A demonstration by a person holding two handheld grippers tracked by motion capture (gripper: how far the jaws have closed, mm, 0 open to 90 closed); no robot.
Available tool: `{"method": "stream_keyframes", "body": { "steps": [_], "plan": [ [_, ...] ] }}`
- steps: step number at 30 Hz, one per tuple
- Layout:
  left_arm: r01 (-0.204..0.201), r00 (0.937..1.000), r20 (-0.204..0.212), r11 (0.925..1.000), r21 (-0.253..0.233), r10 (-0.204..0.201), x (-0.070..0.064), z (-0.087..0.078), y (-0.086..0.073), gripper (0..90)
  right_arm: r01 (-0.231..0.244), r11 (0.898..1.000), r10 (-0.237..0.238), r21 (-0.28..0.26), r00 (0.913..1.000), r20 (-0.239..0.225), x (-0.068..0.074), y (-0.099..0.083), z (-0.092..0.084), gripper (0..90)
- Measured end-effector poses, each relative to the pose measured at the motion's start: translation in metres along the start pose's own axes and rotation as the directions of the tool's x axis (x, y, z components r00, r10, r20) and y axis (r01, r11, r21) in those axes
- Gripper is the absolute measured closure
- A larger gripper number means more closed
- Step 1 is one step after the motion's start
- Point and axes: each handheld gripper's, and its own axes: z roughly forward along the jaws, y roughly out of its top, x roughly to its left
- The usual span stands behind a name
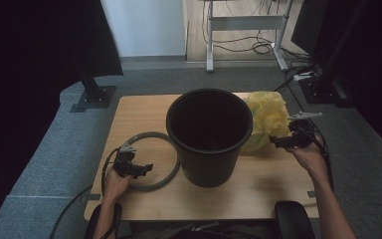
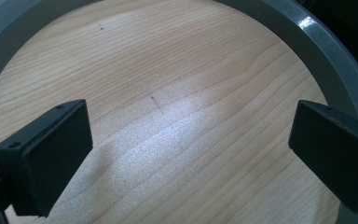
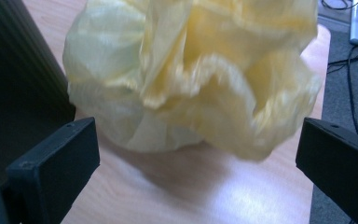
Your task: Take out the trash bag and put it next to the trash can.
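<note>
The right gripper (image 1: pixel 278 141), jaws wide and empty, points at the crumpled yellow bag (image 1: pixel 266 119) just right of the black bin (image 1: pixel 209 134), probably to grab it as a liner. Left of the bin, the left gripper (image 1: pixel 142 169) waits released over the grey ring (image 1: pixel 171 172).

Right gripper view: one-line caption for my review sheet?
Open right claw faces a crumpled yellow plastic bag on the wooden table, beside the black bin.

Yellow bag (image 1: pixel 266 119) partly behind black bucket (image 1: pixel 210 134); blurred, top cropped in right gripper view.
</note>
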Motion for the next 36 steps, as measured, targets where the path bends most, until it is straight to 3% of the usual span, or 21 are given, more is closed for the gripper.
{"method": "stream_keyframes", "body": {
  "steps": [13, 17, 32, 36],
  "plan": [
    [-0.001, 0.9998, -0.021, 0.9999, 0.016, 0.002, 0.000, 0.001, -0.001, 0.0, -0.008, 1.000, 0.008, 0.006, 0.9998, -0.016, 0.005, -0.042, 0.000, 0.0],
    [-0.001, 0.9997, -0.023, 0.9998, 0.020, 0.001, 0.001, 0.001, -0.001, 0.0, -0.021, 1.000, 0.021, 0.006, 0.9996, -0.018, 0.010, -0.055, 0.008, 0.0],
    [0.000, 0.9996, -0.029, 0.9998, 0.020, 0.001, 0.002, 0.002, -0.002, 0.0, -0.044, 0.994, 0.044, 0.104, 0.9990, 0.004, 0.014, -0.109, 0.049, 0.0],
    [-0.005, 0.9995, -0.031, 0.9998, 0.021, 0.005, 0.001, 0.002, -0.002, 0.0, -0.069, 0.992, 0.069, 0.107, 0.9976, 0.002, 0.012, -0.119, 0.055, 0.0]
  ]
}}
